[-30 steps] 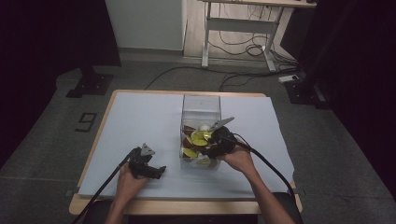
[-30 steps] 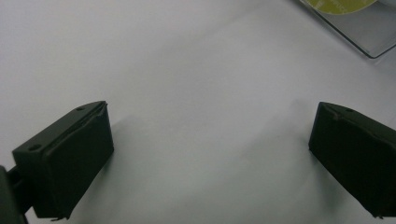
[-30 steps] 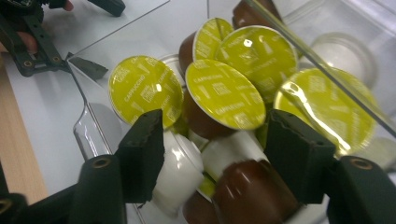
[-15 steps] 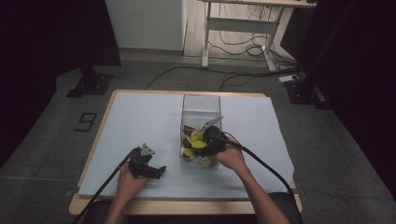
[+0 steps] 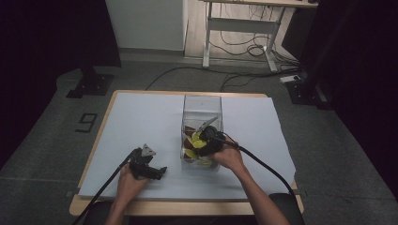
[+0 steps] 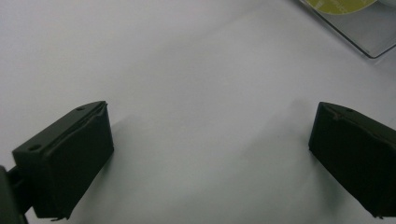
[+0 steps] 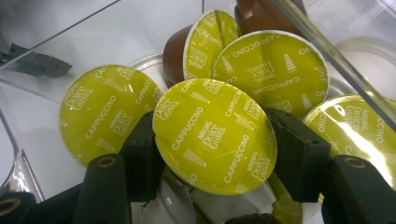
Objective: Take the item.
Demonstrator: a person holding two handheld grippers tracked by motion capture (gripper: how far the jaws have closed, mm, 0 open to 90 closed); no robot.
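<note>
A white sheet covers most of the wooden table, leaving a wide bare stretch on its left half and along the far edge. A clear plastic box stands near the middle of the sheet, its open top facing up and its walls closing in the space around the capsules. The left gripper rests low over the sheet near the front edge, well apart from the box; in the left gripper view its jaws stand wide apart with nothing between them, and one corner of the box shows at the upper right. The right gripper reaches into the box from the near side. In the right gripper view its jaws press on either side of a yellow-lidded cappuccino capsule, holding it by the rim, with other yellow-lidded capsules lying close around it.
</note>
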